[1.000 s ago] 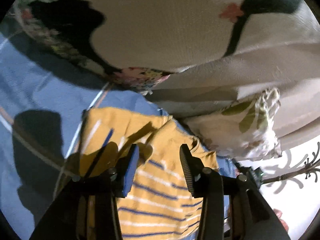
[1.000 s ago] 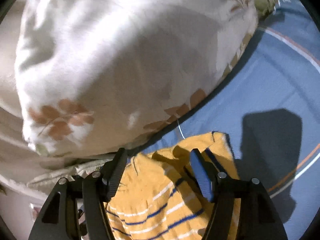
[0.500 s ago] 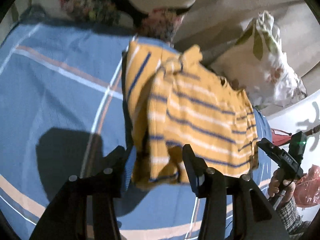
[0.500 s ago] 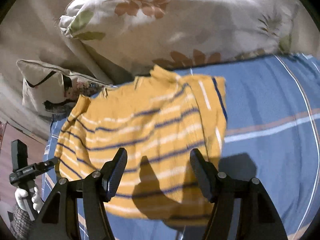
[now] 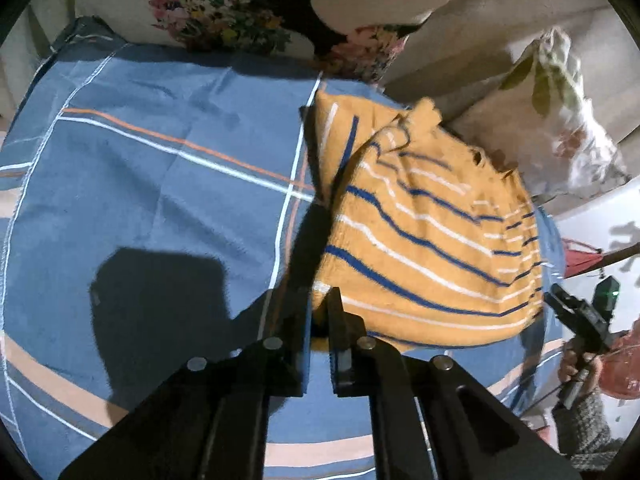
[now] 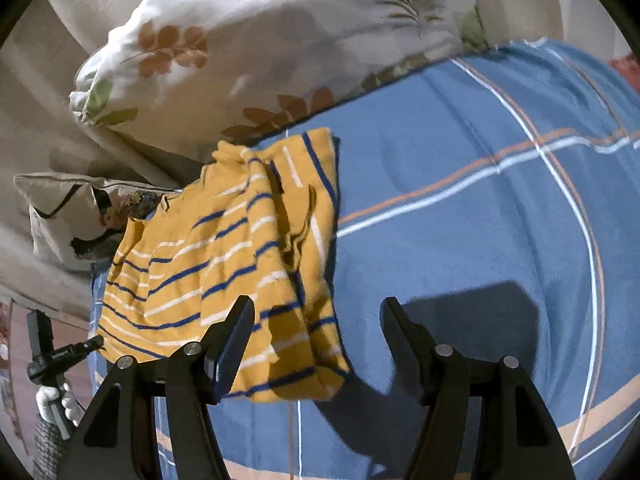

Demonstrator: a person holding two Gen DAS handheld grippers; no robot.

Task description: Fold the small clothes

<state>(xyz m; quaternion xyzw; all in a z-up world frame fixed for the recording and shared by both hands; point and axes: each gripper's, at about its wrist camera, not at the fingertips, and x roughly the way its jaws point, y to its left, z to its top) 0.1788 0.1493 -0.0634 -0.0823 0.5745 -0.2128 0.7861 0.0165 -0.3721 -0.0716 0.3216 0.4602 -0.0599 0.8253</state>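
While right jaws gape, left gripper (image 5: 320, 312) apparently pinches shirt (image 5: 424, 240).

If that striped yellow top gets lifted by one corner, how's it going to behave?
Probably floppy: the top already lies in soft folds on the blue sheet, so it should droop and unfold. Likely light, being thin knit. The left tool, just closed on its hem, probably won't slip.

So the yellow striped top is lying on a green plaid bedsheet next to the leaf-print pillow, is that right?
Not quite. The bedsheet is blue plaid, not green, as the right wrist view shows. The rest holds: the yellow striped top lies on it next to the leaf-print pillow.
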